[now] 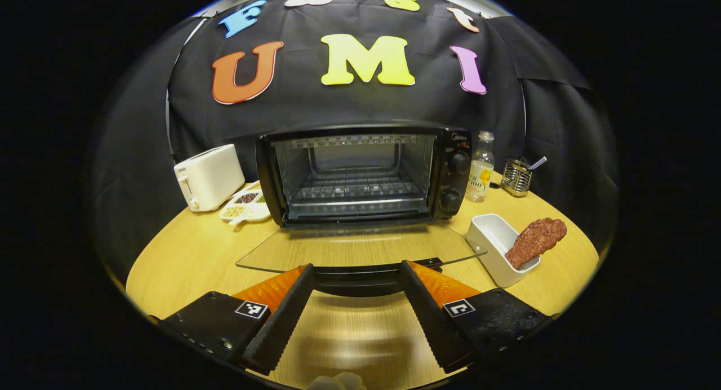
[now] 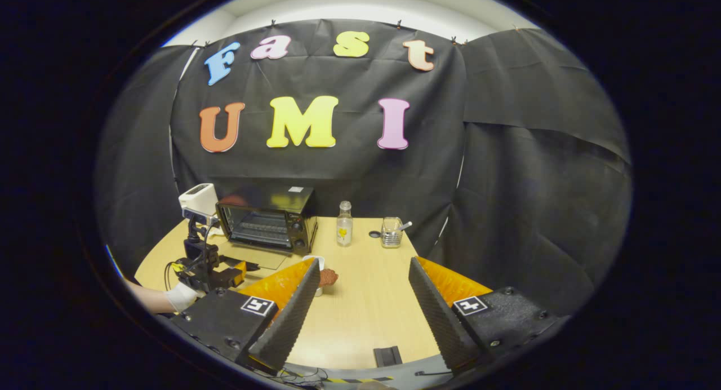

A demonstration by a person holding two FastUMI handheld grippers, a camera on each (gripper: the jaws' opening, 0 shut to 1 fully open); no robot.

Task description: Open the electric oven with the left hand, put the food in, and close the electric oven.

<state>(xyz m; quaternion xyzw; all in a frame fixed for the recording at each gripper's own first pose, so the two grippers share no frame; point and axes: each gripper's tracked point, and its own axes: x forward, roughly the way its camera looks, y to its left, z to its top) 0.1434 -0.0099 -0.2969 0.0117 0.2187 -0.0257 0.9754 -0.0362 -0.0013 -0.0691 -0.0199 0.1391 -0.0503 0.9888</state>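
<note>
While the black electric oven (image 1: 360,176) stands open, glass door (image 1: 360,249) flat, the left gripper (image 1: 356,300) gapes empty at its handle. Rightward, the brown meat-like food (image 1: 535,242) leans in a white rectangular dish (image 1: 495,249) on the wooden counter (image 1: 191,260); the empty, wide-open right gripper (image 2: 360,314), seemingly well back, should approach it low.

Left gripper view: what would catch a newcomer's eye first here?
The electric oven at the table's middle, its glass door folded flat toward the open left tool. Right of it, a brown piece of food leans out of a white container.
</note>
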